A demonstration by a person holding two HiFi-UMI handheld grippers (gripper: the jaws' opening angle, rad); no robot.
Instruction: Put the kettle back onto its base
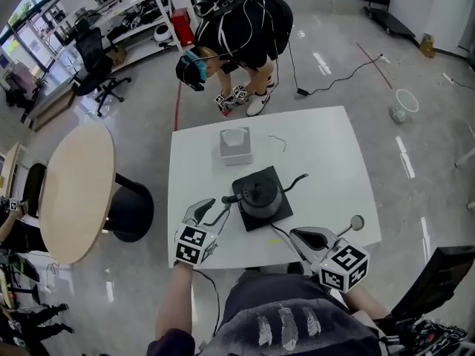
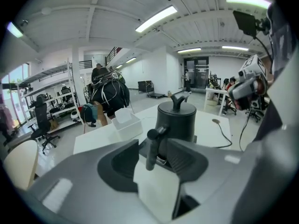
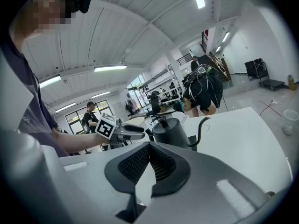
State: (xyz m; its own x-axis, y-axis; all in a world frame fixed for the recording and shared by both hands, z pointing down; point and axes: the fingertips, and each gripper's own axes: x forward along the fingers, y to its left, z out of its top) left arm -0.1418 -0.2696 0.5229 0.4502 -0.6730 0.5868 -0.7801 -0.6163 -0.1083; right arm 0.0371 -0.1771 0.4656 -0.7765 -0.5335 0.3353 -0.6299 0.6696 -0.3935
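a: kettle (image 1: 261, 195) already sits on its base (image 1: 276, 175) on the desk (image 1: 326, 147). left gripper (image 1: 217, 210) jaws open, handle (image 2: 150, 148) loose between them.
b: it should back straight off, no snagging the handle. right gripper (image 1: 297, 236) jaws closed, empty.

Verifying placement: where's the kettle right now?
Head view: the kettle sits on its black base around the middle of the white table, in front of the white box, its handle toward the left gripper.

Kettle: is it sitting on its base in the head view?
Yes, the kettle stands on the black square base on the white table.
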